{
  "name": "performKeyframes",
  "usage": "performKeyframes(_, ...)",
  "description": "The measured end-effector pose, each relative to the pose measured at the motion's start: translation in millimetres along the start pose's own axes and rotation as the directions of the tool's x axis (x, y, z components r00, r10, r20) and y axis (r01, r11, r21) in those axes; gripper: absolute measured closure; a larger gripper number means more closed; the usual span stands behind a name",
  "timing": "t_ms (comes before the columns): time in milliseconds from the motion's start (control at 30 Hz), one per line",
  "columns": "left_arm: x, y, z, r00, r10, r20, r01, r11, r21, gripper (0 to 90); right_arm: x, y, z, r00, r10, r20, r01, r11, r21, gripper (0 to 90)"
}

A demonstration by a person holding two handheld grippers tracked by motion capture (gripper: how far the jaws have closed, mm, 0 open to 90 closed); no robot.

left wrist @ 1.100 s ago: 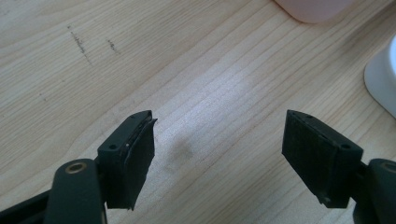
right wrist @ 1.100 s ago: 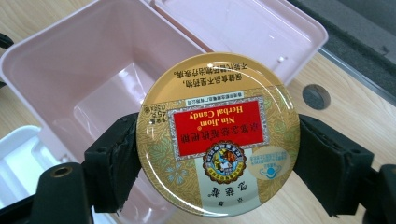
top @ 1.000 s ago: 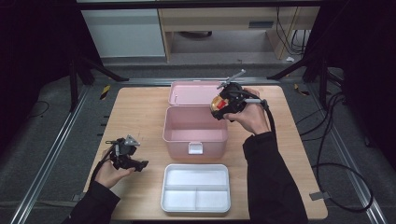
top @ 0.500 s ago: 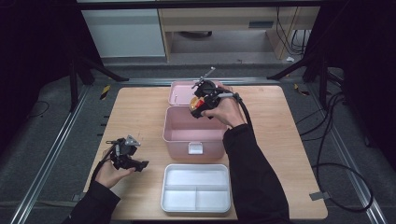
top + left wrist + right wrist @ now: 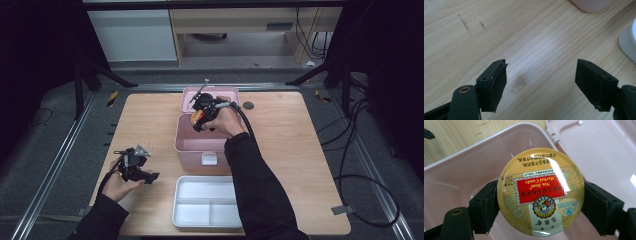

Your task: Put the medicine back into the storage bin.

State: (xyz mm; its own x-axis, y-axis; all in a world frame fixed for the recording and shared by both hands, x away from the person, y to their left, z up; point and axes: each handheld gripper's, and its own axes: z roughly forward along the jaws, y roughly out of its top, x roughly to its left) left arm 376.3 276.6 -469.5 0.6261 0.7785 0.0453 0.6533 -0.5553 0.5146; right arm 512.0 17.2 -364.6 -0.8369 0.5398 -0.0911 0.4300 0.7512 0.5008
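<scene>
A round candy tin [image 5: 540, 192] is clamped between the right gripper [image 5: 540, 207] fingers above the pink box [image 5: 456, 177]; the left gripper [image 5: 541, 85] fingers are spread, empty, over the bench [image 5: 536, 45].

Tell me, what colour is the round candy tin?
The candy tin is gold with a red label, clearest in the right gripper view.

right gripper [image 5: 200, 119] with candy tin [image 5: 541, 192] shifted left, over pink box [image 5: 186, 145]

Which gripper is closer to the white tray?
Left. The left gripper rests on the table just left of the white tray, beside it. The right gripper holds a candy tin over the pink box, behind the tray.
</scene>
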Motion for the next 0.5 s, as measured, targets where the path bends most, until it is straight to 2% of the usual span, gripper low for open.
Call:
performKeyframes(333, -0.5, 0.0, 0.5, 1.0000, 0.003, 0.002, -0.003, 1.0000, 0.002, 25.0, 10.2, 3.7, 31.2, 0.9991, -0.031, -0.030, 0.032, 0.998, 0.048, 20.8)
performKeyframes(367, -0.5, 0.0, 0.6, 1.0000, 0.003, 0.003, -0.003, 1.0000, 0.002, 25.0, 10.2, 3.5, 34.3, 0.9983, -0.048, -0.032, 0.050, 0.997, 0.053, 20.8)
performKeyframes(500, -0.2, -0.3, 1.2, 1.0000, 0.002, 0.002, -0.002, 1.0000, 0.002, 24.9, 12.2, 3.6, 41.1, 0.9976, -0.059, -0.037, 0.061, 0.995, 0.079, 20.8)
